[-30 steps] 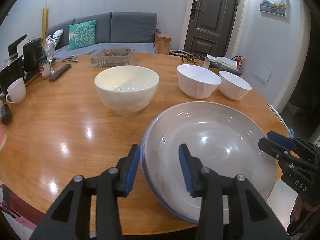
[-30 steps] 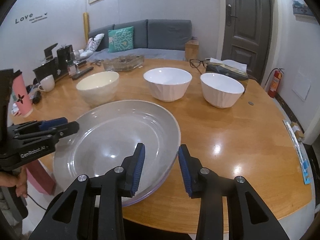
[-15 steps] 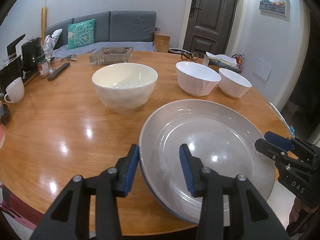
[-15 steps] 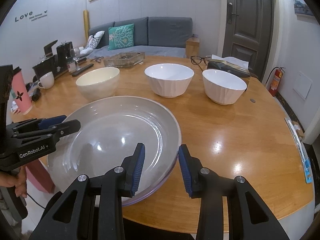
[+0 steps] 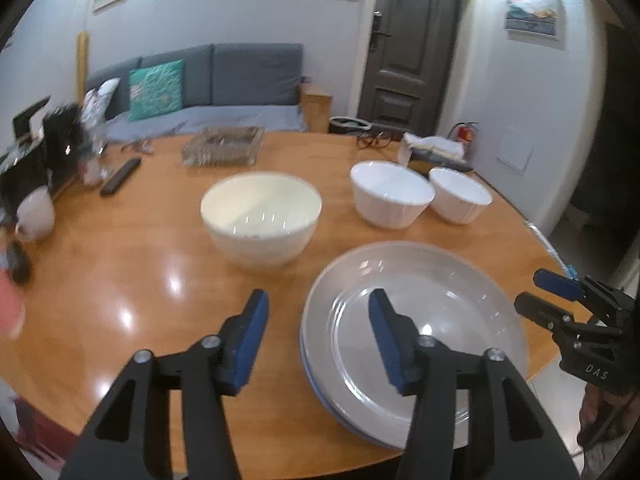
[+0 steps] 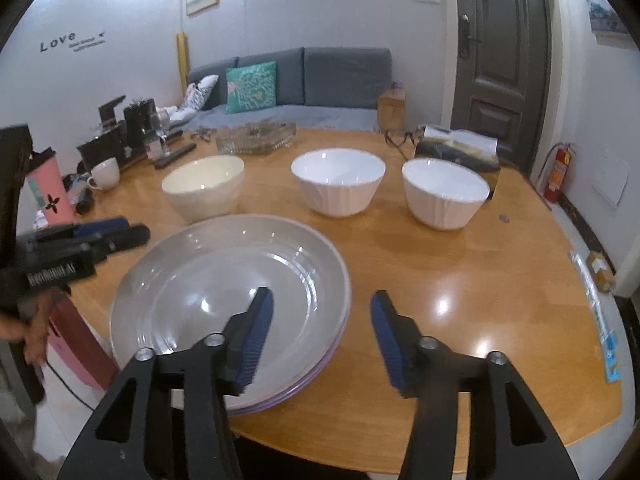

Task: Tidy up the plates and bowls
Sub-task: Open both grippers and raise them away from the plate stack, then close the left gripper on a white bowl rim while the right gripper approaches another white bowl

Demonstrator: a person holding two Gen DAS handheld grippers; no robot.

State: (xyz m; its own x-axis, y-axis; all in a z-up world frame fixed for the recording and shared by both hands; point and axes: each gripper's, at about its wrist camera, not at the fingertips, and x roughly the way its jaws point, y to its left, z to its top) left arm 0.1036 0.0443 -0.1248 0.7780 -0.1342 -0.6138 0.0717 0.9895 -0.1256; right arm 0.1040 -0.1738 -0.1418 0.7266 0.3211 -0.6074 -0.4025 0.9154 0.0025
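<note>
A grey plate [image 5: 432, 312] [image 6: 224, 280] lies on top of a bluish plate [image 5: 316, 390] [image 6: 288, 394] at the near edge of the round wooden table [image 5: 120, 280]. My left gripper [image 5: 318, 334] is open, its fingers astride the plates' left rim without touching. My right gripper [image 6: 322, 334] is open, astride the plates' right rim. A cream bowl [image 5: 261, 218] [image 6: 203, 188] and two white faceted bowls [image 5: 392, 199] [image 5: 460, 200] [image 6: 338, 186] [image 6: 445, 192] stand farther back.
A glass tray [image 5: 224, 146], a remote [image 5: 120, 176], a white mug [image 6: 105, 174], glasses [image 6: 400, 136] and a tissue box [image 6: 460, 148] sit at the back. A pink tumbler [image 6: 46, 196] and dark appliances [image 6: 128, 128] stand at the left.
Both grippers have opened wider and drawn back and up from the plate stack. The plates now rest flat on the table.
</note>
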